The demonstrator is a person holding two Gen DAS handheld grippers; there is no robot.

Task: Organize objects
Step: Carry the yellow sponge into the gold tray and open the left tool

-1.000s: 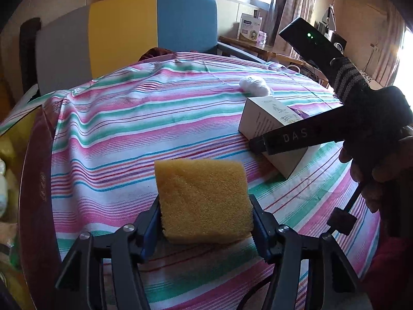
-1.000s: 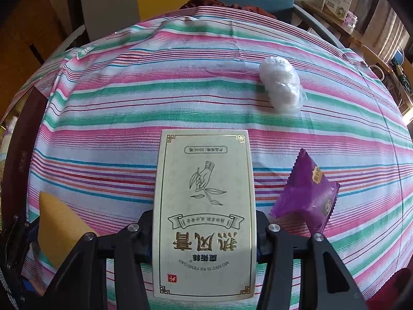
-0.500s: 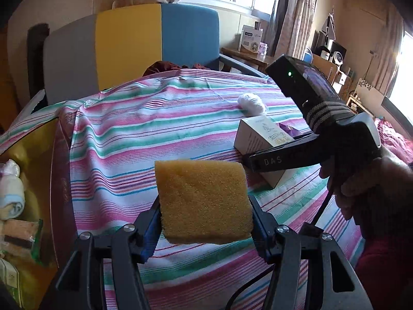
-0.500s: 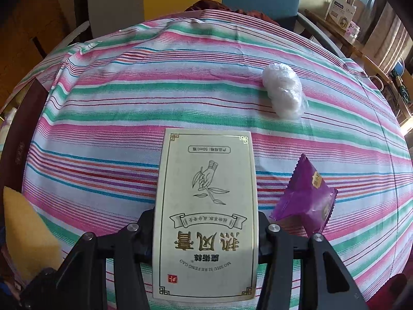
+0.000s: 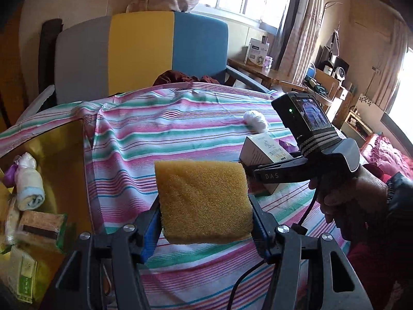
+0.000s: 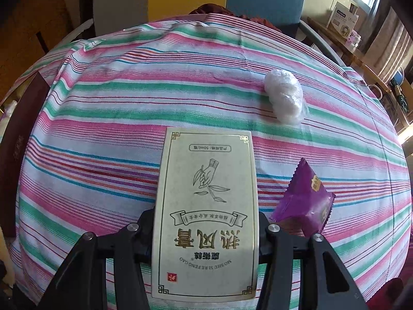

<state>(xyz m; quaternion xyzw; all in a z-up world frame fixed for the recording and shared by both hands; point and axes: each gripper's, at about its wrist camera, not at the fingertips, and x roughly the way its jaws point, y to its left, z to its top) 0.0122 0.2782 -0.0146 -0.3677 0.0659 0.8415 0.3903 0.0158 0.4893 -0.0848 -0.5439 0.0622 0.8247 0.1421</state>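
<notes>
Altogether two grippers show, each with one thing between its fingers. On the striped cloth (image 6: 108, 108) lie three loose things: one cream box (image 6: 206, 211), one purple packet (image 6: 304, 204) and one white wad (image 6: 285, 99). One sponge (image 5: 204, 201) is in the air above the cloth.

Left of the cloth sits a gold-lined tray (image 5: 64, 160); its contents include one rolled towel (image 5: 29, 188) and a few wrapped packs, too blurred to count.

The left gripper (image 5: 204, 217) pinches the sponge: both pads press into its lower sides, and most of the sponge stands up past the fingertips, clear of the cloth.

The right gripper (image 6: 206, 230) clamps the box, one finger on each long side near its printed end. The box lies flat, face up, its far end reaching toward the middle of the cloth. In the left view, the person's hand (image 5: 346, 196) holds this gripper at the cloth's right side.

The packet lies on the cloth just right of the box, beside the right finger. The wad lies on the cloth well beyond the box, toward the far right.
</notes>
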